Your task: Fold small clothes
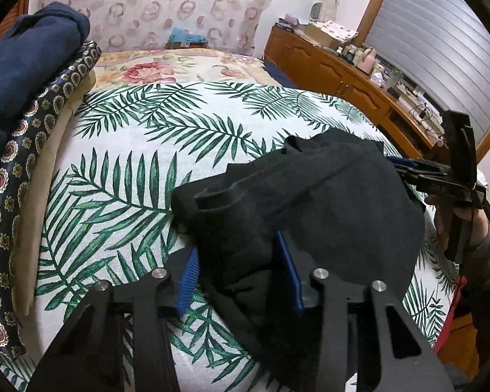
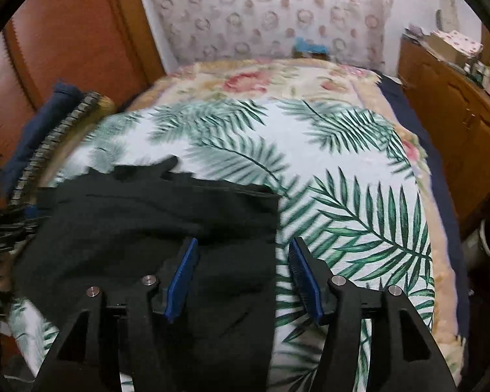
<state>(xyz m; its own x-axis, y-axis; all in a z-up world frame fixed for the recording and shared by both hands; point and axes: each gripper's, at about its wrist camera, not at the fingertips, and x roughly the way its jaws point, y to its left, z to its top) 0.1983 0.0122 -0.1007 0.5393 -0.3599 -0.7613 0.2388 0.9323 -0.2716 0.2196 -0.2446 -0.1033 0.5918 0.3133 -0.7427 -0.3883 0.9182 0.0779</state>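
Observation:
A black garment [image 1: 326, 196] lies bunched on the palm-leaf bedspread [image 1: 140, 137]. My left gripper [image 1: 238, 277] straddles its near fold. The cloth drapes over the right blue pad, and a sliver of bedspread shows beside the left pad. In the right wrist view the black garment [image 2: 130, 222] spreads to the left. My right gripper [image 2: 245, 277] stands open over its right edge, one pad above the cloth and one above the bedspread [image 2: 359, 196], pressing on nothing. The right gripper [image 1: 441, 176] also shows at the right edge of the left wrist view, held in a hand.
A navy folded cloth [image 1: 26, 65] and a dark medallion-patterned cloth [image 1: 32, 150] are stacked at the bed's left edge. A floral blanket [image 1: 166, 65] covers the far end of the bed. A wooden dresser [image 1: 343, 75] with small items stands along the right.

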